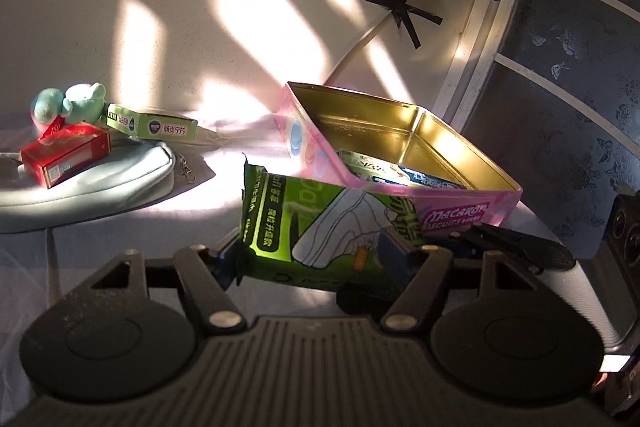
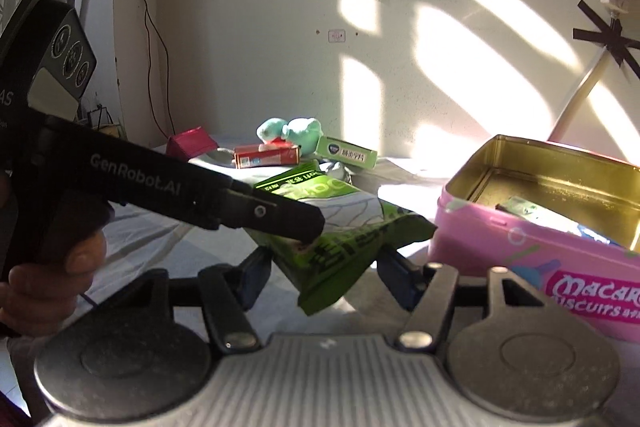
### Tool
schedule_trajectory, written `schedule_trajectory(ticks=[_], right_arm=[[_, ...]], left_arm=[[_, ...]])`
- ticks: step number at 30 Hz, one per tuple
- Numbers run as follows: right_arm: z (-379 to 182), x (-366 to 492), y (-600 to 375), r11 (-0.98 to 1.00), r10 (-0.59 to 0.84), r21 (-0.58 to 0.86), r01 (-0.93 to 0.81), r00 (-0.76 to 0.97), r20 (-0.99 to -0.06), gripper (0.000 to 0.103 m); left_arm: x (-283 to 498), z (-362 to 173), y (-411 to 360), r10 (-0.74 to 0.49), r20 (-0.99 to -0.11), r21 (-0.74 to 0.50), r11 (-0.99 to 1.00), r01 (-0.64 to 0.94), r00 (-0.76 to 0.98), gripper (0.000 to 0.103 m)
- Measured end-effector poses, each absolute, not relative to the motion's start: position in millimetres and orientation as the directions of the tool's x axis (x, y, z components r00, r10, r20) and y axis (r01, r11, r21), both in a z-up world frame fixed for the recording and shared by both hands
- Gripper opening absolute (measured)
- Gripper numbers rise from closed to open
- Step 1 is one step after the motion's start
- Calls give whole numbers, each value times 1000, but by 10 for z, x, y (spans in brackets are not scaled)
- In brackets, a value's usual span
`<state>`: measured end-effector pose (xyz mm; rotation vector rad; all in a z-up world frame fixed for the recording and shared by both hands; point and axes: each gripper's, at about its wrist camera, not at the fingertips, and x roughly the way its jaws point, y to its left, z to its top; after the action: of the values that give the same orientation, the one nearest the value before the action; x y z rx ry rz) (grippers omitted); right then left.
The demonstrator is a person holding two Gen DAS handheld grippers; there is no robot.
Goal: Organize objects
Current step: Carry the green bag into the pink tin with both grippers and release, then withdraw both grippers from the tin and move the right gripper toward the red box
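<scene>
The green packet (image 1: 316, 227) is held up in front of the pink tin (image 1: 452, 215), its far end overlapping the tin's near wall. In the left wrist view it sits between the jaws of the left gripper (image 1: 316, 259), which appear closed on its lower end. In the right wrist view the left gripper's fingers (image 2: 280, 217) are seen clamped across the packet's middle, while the packet's corner hangs between the jaws of the right gripper (image 2: 324, 279); whether those jaws press on it cannot be told.

The packet is judged light, soft and crinkly, its film probably slippery; it sags and folds, so a hold near a sealed edge or across the flat middle is likely best.

The tin stands open, gold inside, with a few flat packs (image 1: 400, 171) already lying in its near corner; its raised wall must be cleared first. The surface looks like a bed (image 1: 120, 223) covered with a sheet. Toward its far left edge lie a pale pouch (image 1: 80, 187), a red box (image 1: 64, 155) on it, a green box (image 1: 156, 125) and a teal plush (image 1: 68, 105), well apart from the tin.
</scene>
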<state>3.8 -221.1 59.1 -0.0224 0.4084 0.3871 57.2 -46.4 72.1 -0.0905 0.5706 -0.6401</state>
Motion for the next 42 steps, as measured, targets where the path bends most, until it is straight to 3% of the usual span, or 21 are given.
schedule_trajectory(ticks=[8,20,22,24,26,29,33,42], right_arm=[[872,-4,-2801,967,253,58,-247,924,-287,60],[757,241,-3788,993,80,104,-47,937,-339,62],[680,321,-3827,998,2,60,20,935,-354,64],[599,400,-3825,989,-147,-32,144,934,-325,73],[543,450,-3874,980,-197,-47,192,930,-311,73],[499,442,-3956,980,-181,20,196,935,-306,72],[472,412,-3910,981,-189,-7,196,933,-305,72],[563,178,-3792,980,-167,54,191,941,-294,73]], left_arm=[[732,1045,-1165,-644,-420,-162,747,645,640,72],[1163,922,-2398,-697,-480,-138,661,738,534,73],[1230,879,-2500,-678,-499,-124,672,730,540,73],[1262,846,-2568,-641,-506,-77,699,711,576,73],[1269,806,-2571,-615,-515,-50,717,695,597,74],[1285,722,-2528,-591,-539,-46,731,680,599,74],[1301,675,-2429,-569,-559,-74,758,648,603,75],[1066,732,-2091,-528,-540,-60,801,595,656,75]])
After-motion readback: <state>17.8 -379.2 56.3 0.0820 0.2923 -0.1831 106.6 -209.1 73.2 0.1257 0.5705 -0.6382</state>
